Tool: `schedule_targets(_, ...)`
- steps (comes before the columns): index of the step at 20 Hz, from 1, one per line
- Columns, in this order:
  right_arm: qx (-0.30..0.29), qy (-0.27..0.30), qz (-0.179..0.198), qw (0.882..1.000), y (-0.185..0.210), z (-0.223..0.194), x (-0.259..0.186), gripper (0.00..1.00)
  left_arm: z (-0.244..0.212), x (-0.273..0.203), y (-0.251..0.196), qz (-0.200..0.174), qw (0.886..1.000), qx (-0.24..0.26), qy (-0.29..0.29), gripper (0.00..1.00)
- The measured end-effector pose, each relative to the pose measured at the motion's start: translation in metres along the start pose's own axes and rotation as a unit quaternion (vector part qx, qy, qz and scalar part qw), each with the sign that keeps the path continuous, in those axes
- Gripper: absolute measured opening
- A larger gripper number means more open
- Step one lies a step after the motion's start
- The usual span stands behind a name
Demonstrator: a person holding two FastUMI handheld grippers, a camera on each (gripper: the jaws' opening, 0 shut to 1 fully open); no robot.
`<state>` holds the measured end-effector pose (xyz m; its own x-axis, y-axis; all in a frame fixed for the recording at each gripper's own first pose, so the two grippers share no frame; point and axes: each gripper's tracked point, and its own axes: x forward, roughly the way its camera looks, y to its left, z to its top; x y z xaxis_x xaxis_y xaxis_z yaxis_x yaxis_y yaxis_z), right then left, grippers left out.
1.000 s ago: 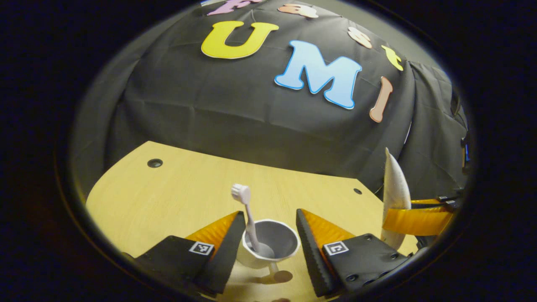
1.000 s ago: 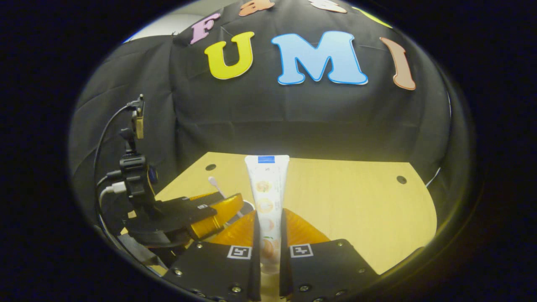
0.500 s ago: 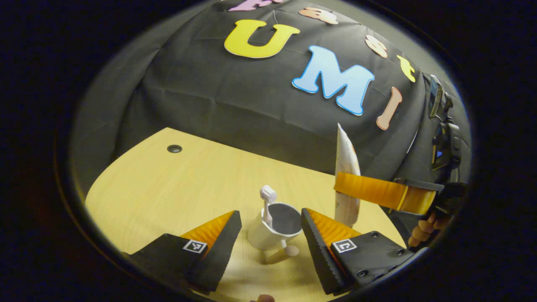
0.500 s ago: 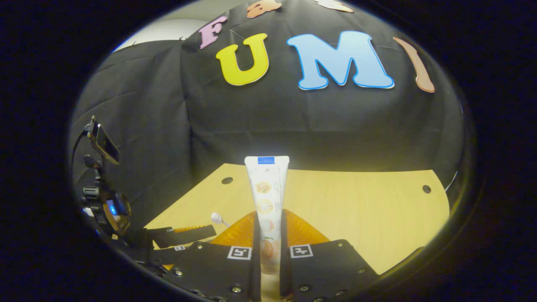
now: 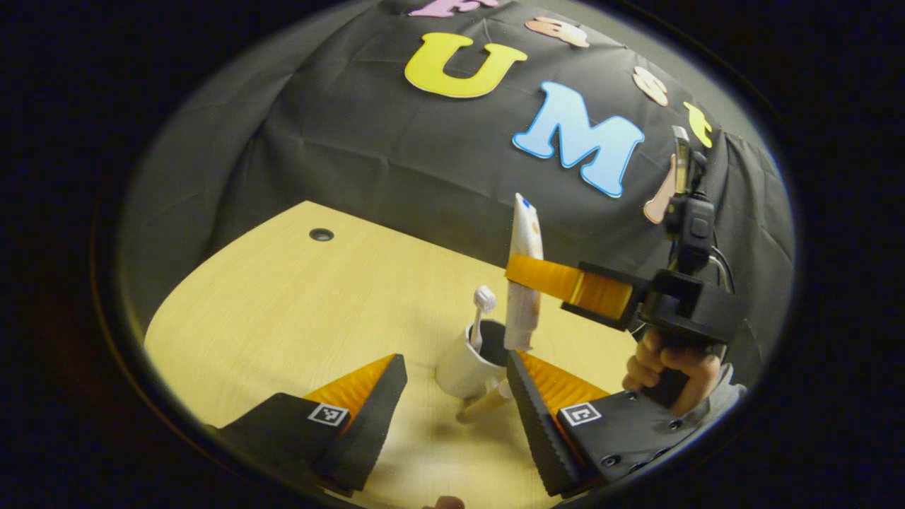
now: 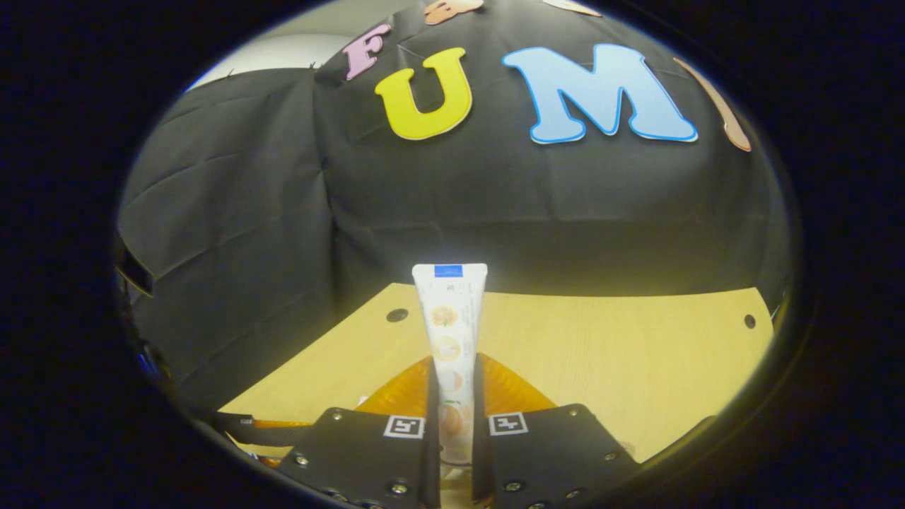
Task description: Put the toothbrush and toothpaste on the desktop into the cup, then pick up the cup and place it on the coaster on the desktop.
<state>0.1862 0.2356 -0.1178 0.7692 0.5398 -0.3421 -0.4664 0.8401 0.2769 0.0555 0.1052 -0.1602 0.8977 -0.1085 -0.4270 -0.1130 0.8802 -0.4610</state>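
Right gripper (image 6: 452, 396) is clamped on the toothpaste (image 6: 450, 332), both fingers pressing the tube's flat sides, and the tube stands upright between them with its crimped end on top. From the left gripper view, that same gripper (image 5: 527, 272) reaches in from the right, a hand (image 5: 668, 371) wrapped round its handle, and the toothpaste (image 5: 524, 272) hangs straight over the cup (image 5: 470, 360), its lower end right at the cup's rim on the far right side; whether it touches the rim I cannot tell. Toothbrush (image 5: 481, 318) is already standing in the cup, bristle head up, leaning against the rim's left side. Cup sits on the wooden desktop (image 5: 304, 311) with something pale and rounded poking out from under it toward the near side, too unclear to name. Left gripper (image 5: 456, 371) is wide open, its 2 fingers spread either side of the cup and holding nothing, just short of the cup.
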Motion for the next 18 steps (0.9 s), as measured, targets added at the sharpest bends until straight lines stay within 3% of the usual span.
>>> schedule_targets(5,-0.038,0.023,-0.012,0.999,-0.003,-0.023,0.010,0.20,-0.012,-0.006,0.003,0.004,1.000,-0.008,0.012,0.95)
schedule_targets(6,-0.040,0.024,-0.013,0.999,-0.002,-0.025,0.010,0.20,-0.012,-0.006,0.003,0.006,1.000,-0.007,0.012,0.92)
schedule_targets(10,-0.035,0.029,-0.006,0.999,-0.001,-0.030,0.004,0.27,-0.014,-0.005,0.001,0.006,1.000,-0.004,0.013,0.93)
schedule_targets(11,-0.033,0.035,-0.004,0.999,-0.001,-0.032,0.002,0.36,-0.015,-0.004,0.000,0.007,1.000,-0.002,0.015,0.95)
schedule_targets(12,-0.029,0.038,-0.001,0.999,0.000,-0.034,0.001,0.31,-0.016,-0.004,0.000,0.007,1.000,-0.003,0.017,0.95)
schedule_targets(13,-0.024,0.037,0.005,0.999,0.001,-0.033,-0.001,0.34,-0.017,-0.003,-0.002,0.007,1.000,-0.003,0.018,0.95)
schedule_targets(14,-0.021,0.036,0.004,0.999,0.001,-0.032,-0.004,0.39,-0.019,-0.001,-0.004,0.006,1.000,-0.002,0.021,0.95)
schedule_targets(15,-0.019,0.032,0.006,0.999,0.002,-0.028,-0.007,0.53,-0.020,0.000,-0.007,0.005,1.000,0.000,0.023,0.95)
schedule_targets(16,-0.019,0.028,0.005,0.999,0.002,-0.026,-0.009,0.60,-0.021,0.000,-0.009,0.004,1.000,0.002,0.025,0.94)
schedule_targets(18,-0.017,0.020,0.008,1.000,0.001,-0.019,-0.013,0.65,-0.022,0.004,-0.014,0.001,1.000,0.007,0.028,0.94)
